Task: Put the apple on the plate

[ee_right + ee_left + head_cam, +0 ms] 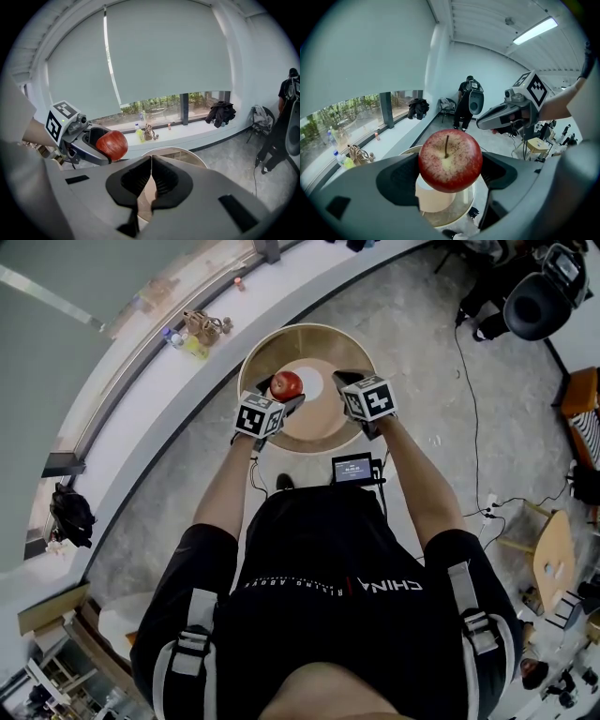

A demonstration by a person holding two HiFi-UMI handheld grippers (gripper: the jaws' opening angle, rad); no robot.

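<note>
Left gripper [284, 397] pinches the apple [287, 384] well above the plate [316, 382], so released from up there it could bounce and roll off the table [309, 338].

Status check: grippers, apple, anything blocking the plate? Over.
Left gripper shut on the apple, held up over the round table. Right gripper shut, empty, alongside. Plate bare below, nothing blocking.

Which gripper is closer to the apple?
Left. The left gripper is shut on the apple above the round table; the right gripper, jaws together and empty, sits apart at the apple's right.
</note>
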